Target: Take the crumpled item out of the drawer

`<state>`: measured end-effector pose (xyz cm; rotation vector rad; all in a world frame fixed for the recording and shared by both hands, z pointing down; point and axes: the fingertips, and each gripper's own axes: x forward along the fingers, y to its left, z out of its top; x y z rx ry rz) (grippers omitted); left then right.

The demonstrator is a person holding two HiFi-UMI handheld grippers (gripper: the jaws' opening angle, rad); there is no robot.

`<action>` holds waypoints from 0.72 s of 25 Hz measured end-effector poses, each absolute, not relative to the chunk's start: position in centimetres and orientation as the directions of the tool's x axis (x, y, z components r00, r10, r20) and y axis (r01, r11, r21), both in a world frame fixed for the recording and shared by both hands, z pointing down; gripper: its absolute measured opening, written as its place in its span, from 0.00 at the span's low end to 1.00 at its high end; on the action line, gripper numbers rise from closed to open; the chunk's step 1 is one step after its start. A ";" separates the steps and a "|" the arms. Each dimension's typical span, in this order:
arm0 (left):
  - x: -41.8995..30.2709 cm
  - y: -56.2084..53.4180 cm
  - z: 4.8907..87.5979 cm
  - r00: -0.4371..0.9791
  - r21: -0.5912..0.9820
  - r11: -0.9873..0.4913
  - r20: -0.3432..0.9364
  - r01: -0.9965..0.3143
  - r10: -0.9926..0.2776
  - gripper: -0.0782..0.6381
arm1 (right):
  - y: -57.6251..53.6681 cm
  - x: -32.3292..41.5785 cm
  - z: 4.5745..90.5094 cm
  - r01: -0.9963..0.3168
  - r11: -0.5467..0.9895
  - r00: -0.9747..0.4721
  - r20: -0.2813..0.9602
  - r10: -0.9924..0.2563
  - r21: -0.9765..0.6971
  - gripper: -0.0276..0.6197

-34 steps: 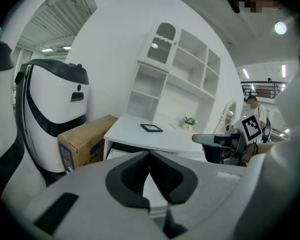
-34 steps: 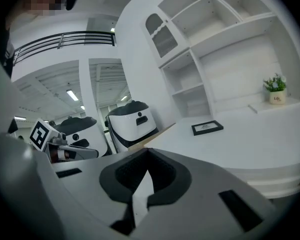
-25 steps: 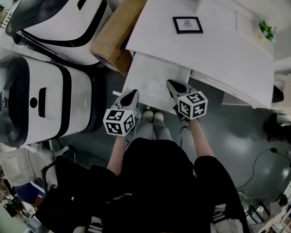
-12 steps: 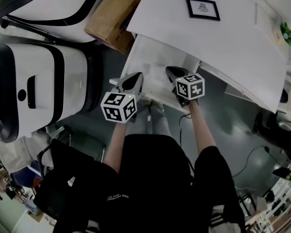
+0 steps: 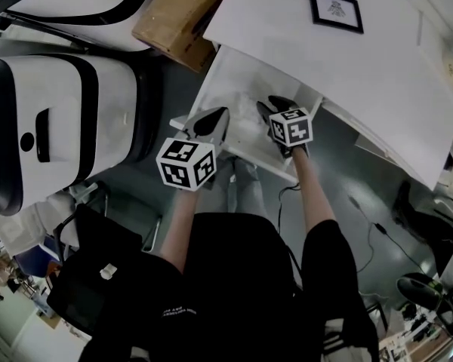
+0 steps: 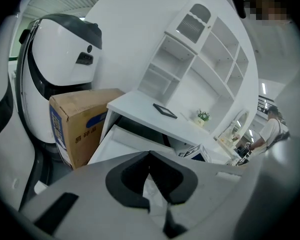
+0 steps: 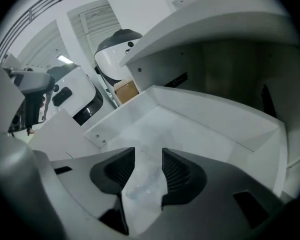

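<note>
Handling: crumpled item (image 7: 142, 184) likely light, soft, crinkly.
Hold: raised fold between jaws.
Right gripper (image 7: 148, 153): jaws opening, item between, unpinched.
Left gripper (image 6: 150, 154): jaws pressed together.

Head view looks steeply down from up high, with the drawer (image 5: 225, 81) in the upper middle. Left gripper view sits low outside it, cardboard box (image 6: 77, 121) at left. Right gripper view is super close, basically inside. All three share the drawer.
</note>
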<state>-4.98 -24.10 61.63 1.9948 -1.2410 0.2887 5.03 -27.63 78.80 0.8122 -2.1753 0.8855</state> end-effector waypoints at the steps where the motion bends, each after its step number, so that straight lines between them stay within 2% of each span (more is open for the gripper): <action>1: -5.1 -24.2 61.7 0.502 0.481 -0.240 0.544 -0.843 -0.672 0.11 | -27.8 5.0 79.2 -0.731 0.583 -0.597 0.746 -0.294 -0.355 0.30; 7: -5.4 -24.4 62.0 0.497 0.486 -0.228 0.545 -0.844 -0.676 0.11 | -27.6 4.3 81.5 -0.699 0.623 -0.596 0.767 -0.237 -0.351 0.35; 12: -5.3 -24.3 62.2 0.498 0.492 -0.223 0.547 -0.842 -0.674 0.11 | -27.2 3.8 82.8 -0.667 0.677 -0.565 0.803 -0.187 -0.312 0.35; 16: -5.2 -24.2 62.3 0.500 0.493 -0.225 0.547 -0.840 -0.671 0.11 | -26.9 3.7 83.3 -0.664 0.688 -0.542 0.822 -0.174 -0.293 0.25; 18: -5.3 -24.1 62.4 0.500 0.494 -0.223 0.548 -0.841 -0.671 0.11 | -26.7 3.6 83.5 -0.659 0.690 -0.544 0.823 -0.164 -0.298 0.24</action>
